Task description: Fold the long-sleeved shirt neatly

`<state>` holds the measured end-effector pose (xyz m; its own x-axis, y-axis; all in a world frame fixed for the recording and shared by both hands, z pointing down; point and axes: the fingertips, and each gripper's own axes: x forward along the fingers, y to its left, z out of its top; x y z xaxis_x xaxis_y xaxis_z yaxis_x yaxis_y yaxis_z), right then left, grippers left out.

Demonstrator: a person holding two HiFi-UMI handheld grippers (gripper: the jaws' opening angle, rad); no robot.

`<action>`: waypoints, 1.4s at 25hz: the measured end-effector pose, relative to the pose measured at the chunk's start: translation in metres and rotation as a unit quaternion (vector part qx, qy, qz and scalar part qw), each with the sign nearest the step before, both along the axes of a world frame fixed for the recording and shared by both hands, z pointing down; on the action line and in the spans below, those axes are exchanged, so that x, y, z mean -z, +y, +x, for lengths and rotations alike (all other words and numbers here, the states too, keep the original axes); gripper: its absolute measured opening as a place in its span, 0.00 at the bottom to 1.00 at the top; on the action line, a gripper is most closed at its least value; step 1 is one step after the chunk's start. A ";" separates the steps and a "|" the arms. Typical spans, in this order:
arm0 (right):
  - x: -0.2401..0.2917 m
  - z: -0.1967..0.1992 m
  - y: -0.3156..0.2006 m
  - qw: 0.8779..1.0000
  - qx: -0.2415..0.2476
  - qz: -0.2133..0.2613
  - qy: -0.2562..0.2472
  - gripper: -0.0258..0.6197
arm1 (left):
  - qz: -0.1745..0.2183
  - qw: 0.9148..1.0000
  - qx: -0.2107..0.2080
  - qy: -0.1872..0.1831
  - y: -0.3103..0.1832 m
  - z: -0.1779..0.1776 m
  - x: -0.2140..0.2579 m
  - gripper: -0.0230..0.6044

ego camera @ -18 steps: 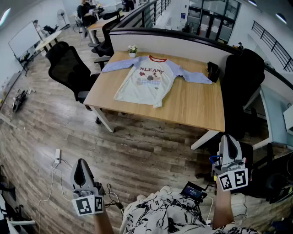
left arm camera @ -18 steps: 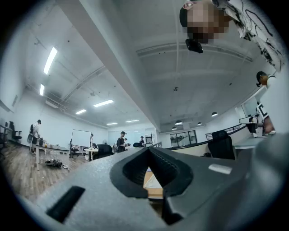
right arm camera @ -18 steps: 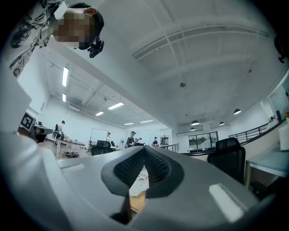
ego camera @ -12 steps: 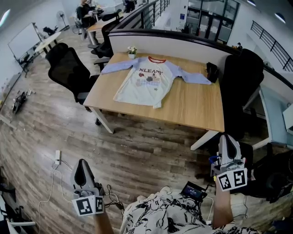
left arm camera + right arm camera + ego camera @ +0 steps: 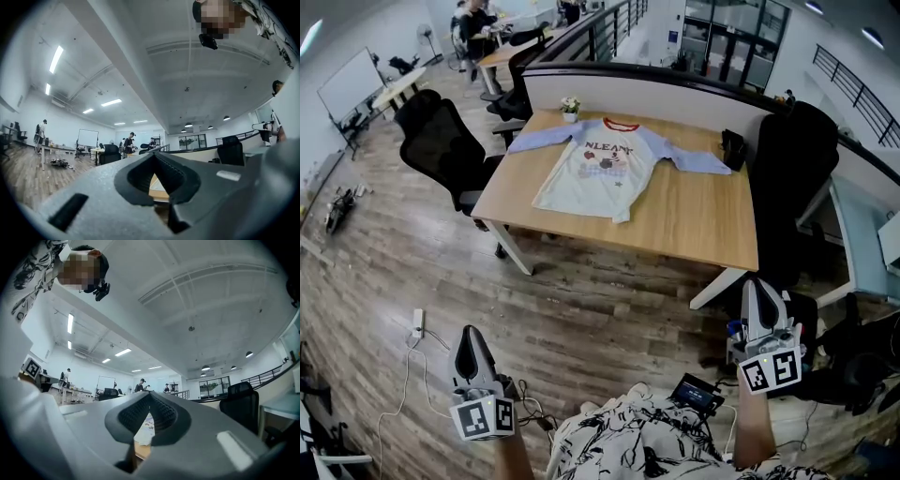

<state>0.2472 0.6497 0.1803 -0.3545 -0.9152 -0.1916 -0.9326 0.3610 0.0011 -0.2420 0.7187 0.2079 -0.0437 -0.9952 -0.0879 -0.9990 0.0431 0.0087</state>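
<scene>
Standing well back from light wooden table (image 5: pixel 703 225); white, blue-sleeved shirt (image 5: pixel 600 169) upper centre, unfolded. Left gripper (image 5: pixel 468 334), right gripper (image 5: pixel 753 286) clenched empty. Next, likely: approach, open, grasp sleeve.

Ahead of me stands a light wooden desk with white legs (image 5: pixel 694 220). At its far left corner sits a small white pot of pale flowers (image 5: pixel 571 104), and at its far right end a black pouch (image 5: pixel 733 148). A black mesh office chair (image 5: pixel 441 145) stands beside its left edge, with another black chair (image 5: pixel 792 155) at the right. A white power strip (image 5: pixel 418 321) lies on the wood-plank floor (image 5: pixel 600 309).
</scene>
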 end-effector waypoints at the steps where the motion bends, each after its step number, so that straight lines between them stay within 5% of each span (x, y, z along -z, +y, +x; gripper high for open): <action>1: -0.001 0.000 0.000 1.000 -0.002 -0.003 0.002 0.04 | 0.000 1.000 0.000 -0.004 0.000 0.000 0.000 0.04; 4: -0.003 0.000 0.002 1.000 -0.003 -0.010 -0.003 0.19 | -0.001 1.000 0.000 -0.002 0.002 0.001 0.000 0.29; 14: -0.016 0.009 -0.001 1.000 -0.005 -0.021 -0.018 0.75 | -0.002 1.000 0.022 -0.006 0.000 0.001 -0.003 0.83; 27: -0.025 0.030 -0.027 0.999 0.038 -0.017 -0.033 0.76 | -0.013 0.999 0.037 -0.006 -0.019 0.041 -0.018 0.88; 35: -0.023 0.025 -0.058 0.999 0.026 -0.008 -0.033 0.75 | -0.009 0.999 0.038 0.002 -0.058 0.029 -0.026 0.89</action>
<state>0.2718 0.5913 0.2033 -0.3890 -0.8990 -0.2013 -0.9104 0.4086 -0.0652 -0.2126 0.6607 0.2334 -0.1204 -0.9902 -0.0704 -0.9927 0.1199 0.0112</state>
